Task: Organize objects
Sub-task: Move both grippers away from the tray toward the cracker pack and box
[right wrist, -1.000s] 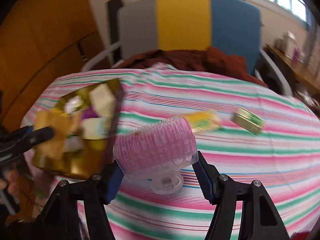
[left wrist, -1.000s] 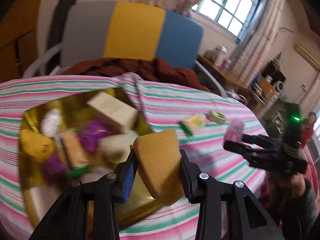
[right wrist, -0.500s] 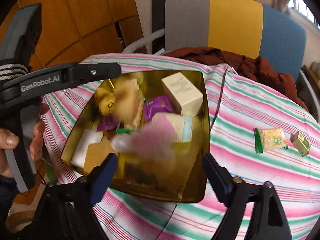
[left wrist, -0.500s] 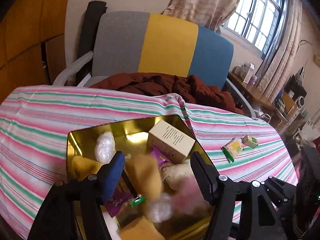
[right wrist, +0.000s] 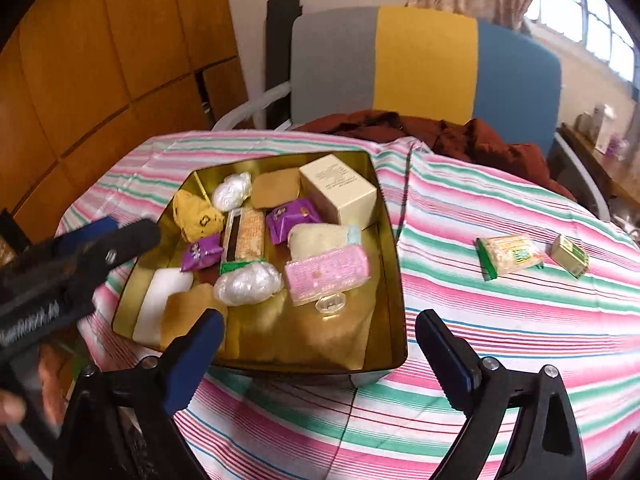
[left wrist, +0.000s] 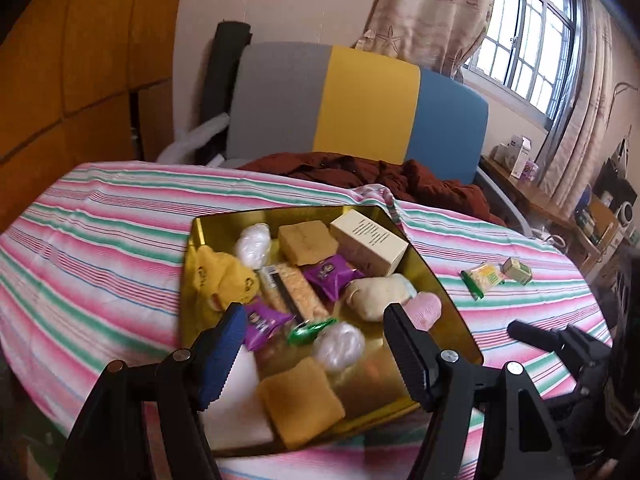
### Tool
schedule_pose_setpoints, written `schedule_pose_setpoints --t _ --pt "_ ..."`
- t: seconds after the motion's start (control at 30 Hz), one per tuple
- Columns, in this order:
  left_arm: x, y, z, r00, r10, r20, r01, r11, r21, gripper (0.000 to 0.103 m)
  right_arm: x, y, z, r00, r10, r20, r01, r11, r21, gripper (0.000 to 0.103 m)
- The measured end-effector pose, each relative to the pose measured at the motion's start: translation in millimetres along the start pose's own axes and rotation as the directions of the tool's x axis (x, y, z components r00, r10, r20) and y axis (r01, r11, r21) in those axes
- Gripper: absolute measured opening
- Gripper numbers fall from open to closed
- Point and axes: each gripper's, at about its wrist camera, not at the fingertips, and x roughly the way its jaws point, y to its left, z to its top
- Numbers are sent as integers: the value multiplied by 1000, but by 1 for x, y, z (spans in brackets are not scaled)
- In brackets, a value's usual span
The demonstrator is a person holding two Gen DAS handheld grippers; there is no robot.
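Observation:
A gold tin (right wrist: 394, 280) sits on the striped tablecloth, filled with several items. An orange sponge (left wrist: 300, 404) lies at its near end. A pink bristled roller (right wrist: 326, 274) rests by its right wall and also shows in the left wrist view as a pink roller (left wrist: 426, 308). My left gripper (left wrist: 314, 320) hovers open over the tin's near end, holding nothing. My right gripper (right wrist: 320, 320) is open above the tin's near rim, also holding nothing. A green-yellow snack packet (right wrist: 510, 256) and a small green box (right wrist: 570, 256) lie on the cloth to the right.
Inside the tin are a cream box (right wrist: 340, 190), purple wrappers, white wads and a yellow pouch. A grey, yellow and blue chair (left wrist: 360, 108) with a dark red garment (left wrist: 380, 172) stands behind the table. A hand holds the left gripper (right wrist: 128, 230) at the left edge.
The left gripper let go of the orange sponge and the right let go of the pink roller; both now lie in the tin. Both grippers opened and drew back.

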Motion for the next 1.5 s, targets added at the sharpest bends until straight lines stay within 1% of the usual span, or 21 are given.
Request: schedule_pose_setpoints --t 0.13,0.3,0.4,0.5,0.73,0.87,1.0,1.37,1.5 --pt "-13 -1 -11 999 45 24 -46 999 24 72 -8 1 0 999 -30 38 30 999 17 99" --pt "-22 3 -20 997 57 51 -57 998 -6 72 -19 7 -3 993 -83 83 84 997 0 102" --pt "-19 2 -23 998 61 29 -61 998 1 72 -20 10 -6 990 -111 92 113 994 -14 102" --pt "-18 -1 -26 998 57 24 -57 998 11 72 -21 10 -7 987 -128 100 131 991 -19 102" --pt "-19 -6 -30 998 56 14 -57 998 30 72 -25 5 -9 983 -145 112 146 989 -2 102" --pt "-20 -6 -31 998 58 14 -59 998 32 72 -24 2 -11 981 -161 107 161 987 3 103" --pt "-17 -6 -32 998 64 3 -65 997 31 72 -20 -1 -12 977 -193 86 194 981 3 103" --pt "-12 -8 -33 998 67 -11 -67 997 46 72 -20 -12 -8 974 -210 79 210 978 15 103" --pt "-8 -13 -33 997 75 -21 -73 995 74 72 -19 -22 -8 975 -213 61 211 977 34 103"
